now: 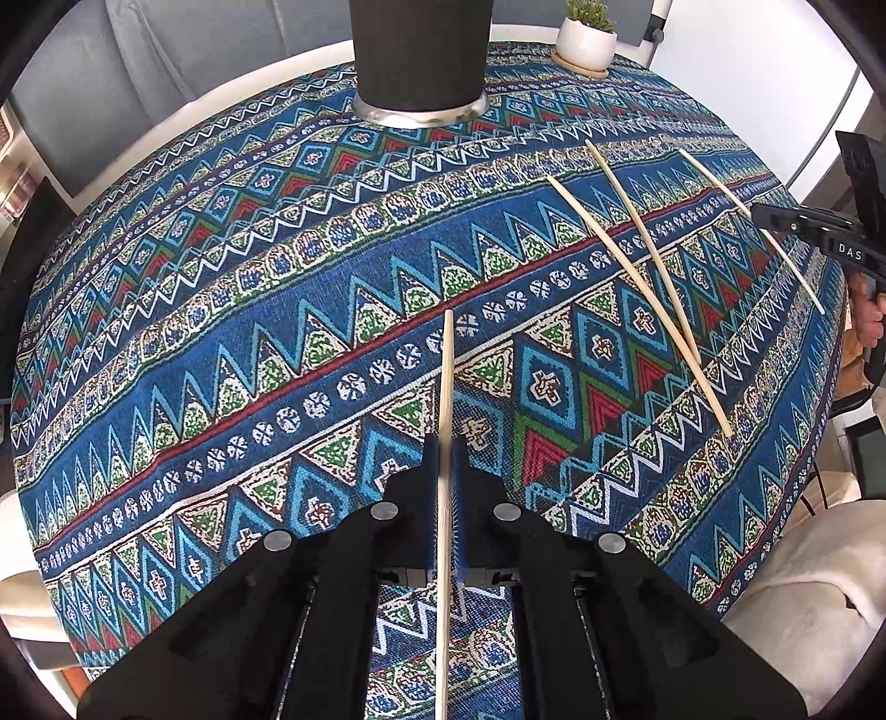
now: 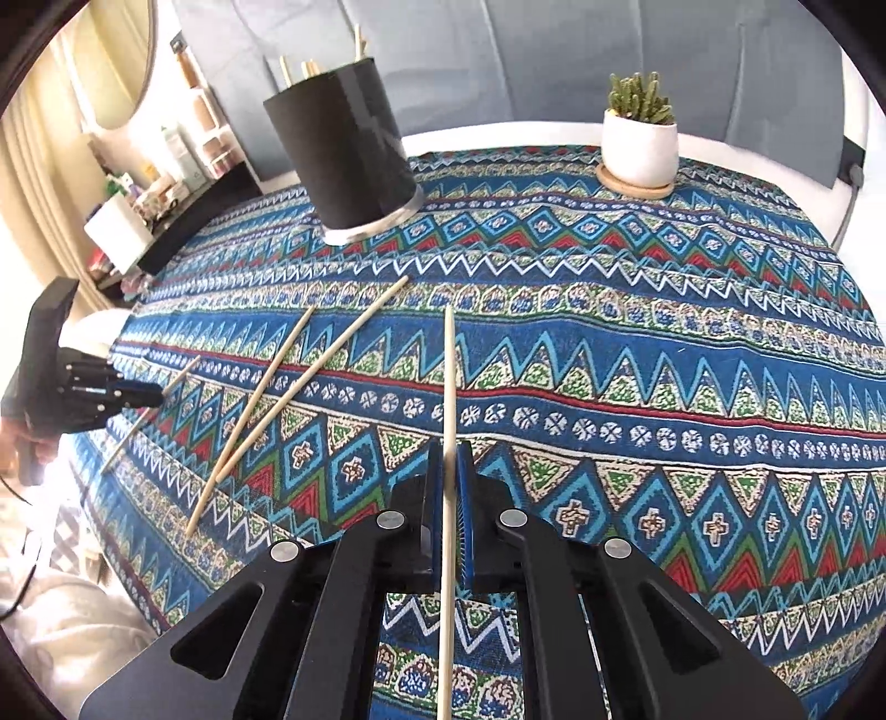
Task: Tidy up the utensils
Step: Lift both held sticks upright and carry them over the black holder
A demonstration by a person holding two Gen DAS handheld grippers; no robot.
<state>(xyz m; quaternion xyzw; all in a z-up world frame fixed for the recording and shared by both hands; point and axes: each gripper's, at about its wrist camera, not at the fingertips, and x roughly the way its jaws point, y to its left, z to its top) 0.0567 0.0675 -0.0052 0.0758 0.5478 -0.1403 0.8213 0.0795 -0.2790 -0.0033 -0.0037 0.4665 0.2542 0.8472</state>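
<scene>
My left gripper [image 1: 446,443] is shut on a pale wooden chopstick [image 1: 447,376] that runs straight out between its blue pads, above the patterned tablecloth [image 1: 249,343]. In the right wrist view, my right gripper [image 2: 449,450] is likewise shut on a second chopstick [image 2: 449,376]. Each wrist view shows the other gripper at its edge: the right gripper [image 1: 767,216] and the left gripper [image 2: 155,396], each with its chopstick. Two loose chopsticks [image 1: 637,266] [image 2: 277,399] lie crossed on the cloth between them. A black cylindrical holder [image 2: 343,149] [image 1: 418,55] stands at the back with several chopsticks in it.
A white pot with a small green plant [image 2: 639,147] [image 1: 587,41] sits on a wooden coaster at the back right of the round table. A shelf with bottles and jars [image 2: 166,177] stands off the table's left side. A pale blanket [image 1: 803,598] lies beside the table.
</scene>
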